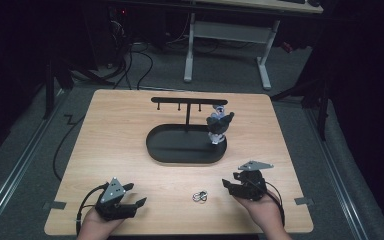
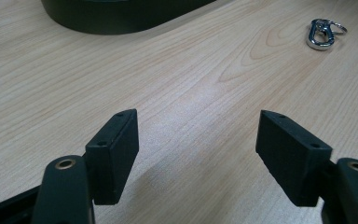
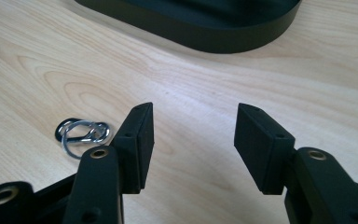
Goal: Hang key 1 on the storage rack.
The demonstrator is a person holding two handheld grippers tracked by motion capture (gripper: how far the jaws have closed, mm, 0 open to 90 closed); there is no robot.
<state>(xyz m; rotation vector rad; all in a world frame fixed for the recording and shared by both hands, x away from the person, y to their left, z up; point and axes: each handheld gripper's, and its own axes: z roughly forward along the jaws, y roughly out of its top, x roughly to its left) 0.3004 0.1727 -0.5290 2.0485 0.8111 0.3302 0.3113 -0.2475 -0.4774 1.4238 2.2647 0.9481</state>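
Observation:
A small silver clasp with a key ring (image 1: 200, 196) lies flat on the wooden table near the front edge, between my two grippers. My left gripper (image 1: 136, 194) rests at the front left, open, with bare wood between its jaws (image 2: 198, 135); the clasp (image 2: 323, 33) lies far off at that view's upper right. My right gripper (image 1: 231, 180) is just right of the clasp, low over the table and open with nothing between its jaws (image 3: 193, 126). The clasp (image 3: 82, 134) lies just outside its left fingertip (image 3: 137, 140), not touching it.
A black oval tray (image 1: 180, 157) sits mid-table with a T-shaped hook rack (image 1: 187, 101) rising from it. A small blue-and-white toy figure (image 1: 218, 125) hangs at the rack's right end. The tray's wall (image 3: 205, 32) stands ahead of my right gripper. Desk legs stand beyond the table.

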